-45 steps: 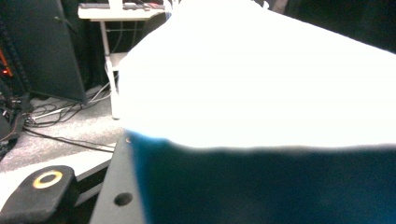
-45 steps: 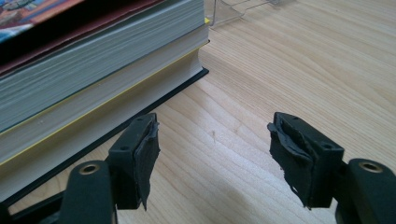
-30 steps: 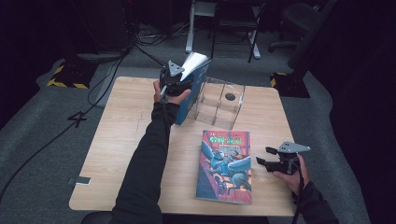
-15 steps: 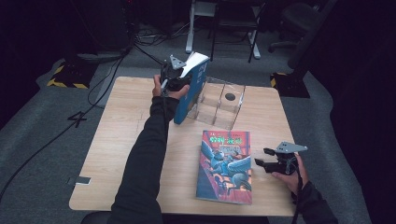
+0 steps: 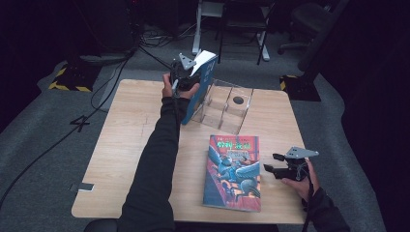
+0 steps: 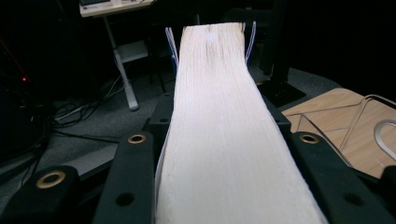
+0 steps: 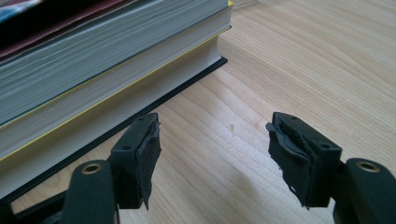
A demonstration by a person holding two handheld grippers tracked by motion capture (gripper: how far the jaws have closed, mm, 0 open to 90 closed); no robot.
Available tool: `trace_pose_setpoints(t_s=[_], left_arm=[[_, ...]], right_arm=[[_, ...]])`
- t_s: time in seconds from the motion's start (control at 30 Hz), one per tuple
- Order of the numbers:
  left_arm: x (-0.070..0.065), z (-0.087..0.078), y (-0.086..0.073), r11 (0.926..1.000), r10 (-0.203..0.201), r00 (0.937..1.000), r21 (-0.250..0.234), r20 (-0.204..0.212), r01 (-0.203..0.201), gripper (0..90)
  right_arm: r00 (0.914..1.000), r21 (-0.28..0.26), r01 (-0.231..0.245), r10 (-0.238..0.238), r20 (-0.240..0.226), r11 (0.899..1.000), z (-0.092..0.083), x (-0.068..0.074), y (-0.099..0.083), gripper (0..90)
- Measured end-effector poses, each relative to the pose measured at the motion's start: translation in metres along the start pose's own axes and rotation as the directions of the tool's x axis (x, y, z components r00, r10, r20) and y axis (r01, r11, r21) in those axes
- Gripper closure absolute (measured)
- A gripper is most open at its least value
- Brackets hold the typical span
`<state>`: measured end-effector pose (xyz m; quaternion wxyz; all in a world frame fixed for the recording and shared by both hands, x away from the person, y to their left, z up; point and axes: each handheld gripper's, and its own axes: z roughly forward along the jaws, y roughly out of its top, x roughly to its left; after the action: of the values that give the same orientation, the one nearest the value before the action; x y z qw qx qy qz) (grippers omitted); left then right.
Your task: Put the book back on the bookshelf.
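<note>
My left gripper [image 5: 186, 77] pinches a thick blue-covered book [image 5: 200, 84] by its pale page edge, jaws pressed on both covers, having just closed in on it; the book stands tilted at the far left end of a clear acrylic divided rack [image 5: 227, 104], its lower edge down at the rack's leftmost slot, though I cannot tell whether it sits fully inside; the rack's other compartments hold no books, and a dark round spot shows through one of them; in the left gripper view the page block [image 6: 219, 130] runs straight up between the jaws. My right gripper [image 5: 275, 164] rests low on the light wooden table [image 5: 125, 130], jaws spread with nothing between them, just beside a stack of books topped by an illustrated blue-and-orange cover [image 5: 233, 171] lying flat at the near edge.
</note>
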<state>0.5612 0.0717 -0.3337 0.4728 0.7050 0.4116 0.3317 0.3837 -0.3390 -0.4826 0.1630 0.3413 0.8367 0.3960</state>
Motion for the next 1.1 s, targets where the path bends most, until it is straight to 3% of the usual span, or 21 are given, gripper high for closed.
trace_pose_setpoints(t_s=[0.43,0.53,0.57,0.63,0.77,1.03,1.1], left_arm=[[0.011,-0.003,-0.014,0.9989,-0.025,0.9997,-0.039,0.009,0.025,57.6],[0.010,-0.005,-0.013,0.9990,-0.015,0.9999,-0.041,0.003,0.015,52.0],[0.011,-0.006,-0.013,0.9987,-0.024,0.9997,-0.045,0.001,0.024,52.0],[0.016,-0.011,-0.015,0.9978,-0.051,0.9986,-0.041,0.010,0.052,43.8],[0.019,-0.017,-0.021,0.9987,-0.039,0.9991,-0.033,0.017,0.040,39.7],[0.027,-0.035,-0.046,0.9988,-0.034,0.9947,-0.032,0.097,0.037,33.6],[0.027,-0.037,-0.049,0.9990,-0.033,0.9945,-0.026,0.100,0.035,32.7]], right_arm=[[0.9999,0.000,0.012,-0.012,0.001,1.000,-0.001,0.001,0.001,34.1],[0.9999,0.007,0.016,-0.016,-0.005,1.000,0.000,0.002,0.001,34.0],[0.9999,0.007,0.016,-0.016,-0.005,1.000,0.000,0.002,0.001,34.0],[0.9999,0.009,0.015,-0.015,-0.006,1.000,0.000,0.002,0.001,33.9],[0.9999,0.012,0.015,-0.015,-0.006,1.000,0.000,0.002,0.000,33.7],[0.9998,0.023,0.018,-0.018,-0.004,1.000,0.001,0.003,0.000,33.5],[0.9998,0.023,0.018,-0.018,-0.006,1.000,0.001,0.003,0.000,33.5]])
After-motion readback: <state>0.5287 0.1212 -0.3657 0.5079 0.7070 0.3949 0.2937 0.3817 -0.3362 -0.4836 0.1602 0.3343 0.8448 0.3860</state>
